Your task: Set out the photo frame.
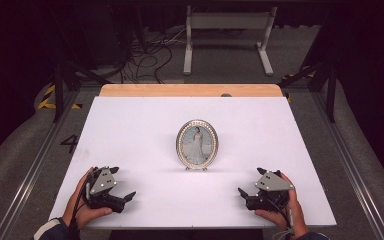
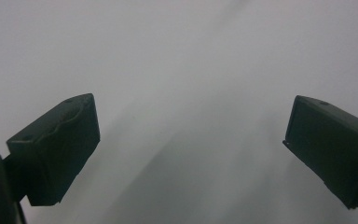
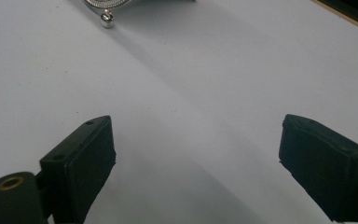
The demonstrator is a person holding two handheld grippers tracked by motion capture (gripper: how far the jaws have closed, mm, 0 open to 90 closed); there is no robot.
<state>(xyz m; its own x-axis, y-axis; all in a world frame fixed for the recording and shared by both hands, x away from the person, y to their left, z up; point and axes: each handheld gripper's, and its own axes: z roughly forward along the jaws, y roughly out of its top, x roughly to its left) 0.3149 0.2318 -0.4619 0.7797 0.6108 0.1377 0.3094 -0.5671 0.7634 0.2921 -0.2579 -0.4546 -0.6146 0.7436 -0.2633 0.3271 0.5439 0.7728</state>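
An oval silver picture frame [image 1: 197, 145] with a beaded rim stands upright on small ball feet in the middle of the white table top [image 1: 130, 130], holding a photo of a figure in a white dress. My left gripper [image 1: 121, 186] rests near the front left edge, held by a hand, jaws wide apart and nothing between them [image 2: 191, 154]. My right gripper [image 1: 250, 182] rests near the front right edge, also open and empty [image 3: 196, 158]. One ball foot of the frame [image 3: 106, 18] shows at the top of the right gripper view.
A bare wooden strip [image 1: 190, 90] runs along the table's far edge. Beyond it on the grey floor stand a white metal stand [image 1: 227, 37] and a tangle of cables [image 1: 147, 52]. Metal rails [image 1: 352, 165] flank the table.
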